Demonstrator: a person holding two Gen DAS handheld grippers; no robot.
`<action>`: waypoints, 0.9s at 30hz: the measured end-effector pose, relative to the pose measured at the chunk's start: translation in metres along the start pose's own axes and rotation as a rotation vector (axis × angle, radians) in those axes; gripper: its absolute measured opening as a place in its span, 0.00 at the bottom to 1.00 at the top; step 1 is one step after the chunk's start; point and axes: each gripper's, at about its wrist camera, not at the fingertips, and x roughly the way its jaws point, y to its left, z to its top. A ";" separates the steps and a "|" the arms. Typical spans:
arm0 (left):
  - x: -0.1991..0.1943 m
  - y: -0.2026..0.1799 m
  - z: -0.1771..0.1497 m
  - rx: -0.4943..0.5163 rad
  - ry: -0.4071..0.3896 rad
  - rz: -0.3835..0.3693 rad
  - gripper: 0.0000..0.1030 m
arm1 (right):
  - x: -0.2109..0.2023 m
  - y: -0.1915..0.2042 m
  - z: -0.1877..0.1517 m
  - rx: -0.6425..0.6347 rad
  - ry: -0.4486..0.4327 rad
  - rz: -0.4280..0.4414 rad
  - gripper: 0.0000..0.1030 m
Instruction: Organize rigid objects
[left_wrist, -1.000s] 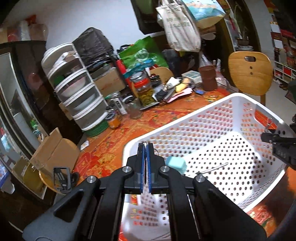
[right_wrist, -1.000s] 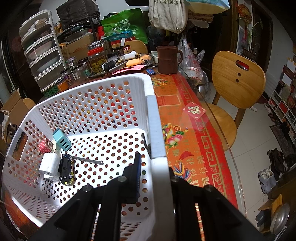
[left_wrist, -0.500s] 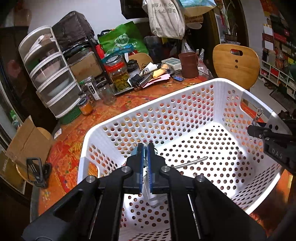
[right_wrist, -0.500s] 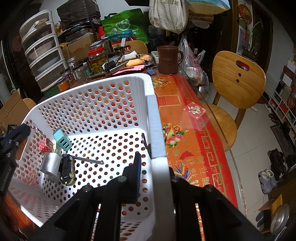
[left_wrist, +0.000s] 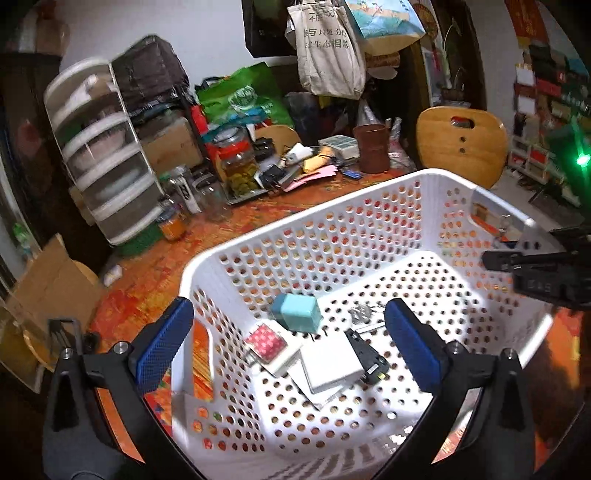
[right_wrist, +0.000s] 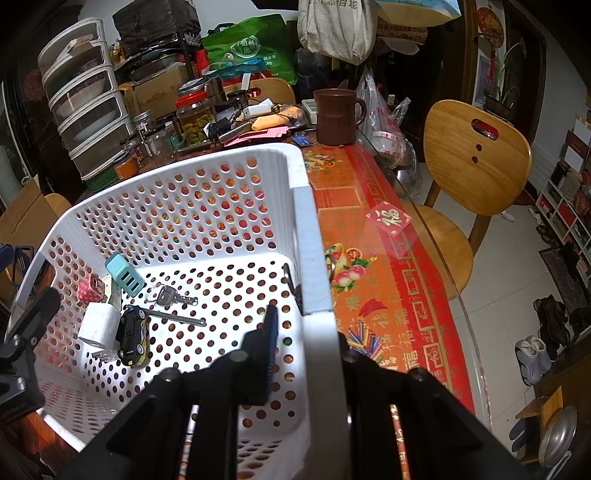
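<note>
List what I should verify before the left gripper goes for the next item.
1. Left gripper empty: ok. Its jaws have just opened wide, and nothing is held.
2. Keys inside the basket: ok. They lie on its floor.
3. Teal charger, white adapter and toy car inside the basket: ok.
4. Right gripper firm on the basket wall: cannot tell. Its jaws have just been opening, with the wall between them.

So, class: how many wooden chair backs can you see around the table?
2: one chair back at the table's right side, another behind the clutter at the far end. More may be hidden.
</note>
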 end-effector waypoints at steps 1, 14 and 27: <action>-0.002 0.007 -0.002 -0.020 0.004 -0.025 0.99 | 0.000 -0.001 0.001 0.003 0.003 -0.005 0.45; -0.114 0.086 -0.059 -0.200 -0.127 -0.017 0.99 | -0.120 0.030 -0.054 -0.011 -0.213 0.045 0.83; -0.233 0.095 -0.132 -0.269 -0.170 -0.082 0.99 | -0.240 0.080 -0.149 -0.036 -0.361 0.077 0.95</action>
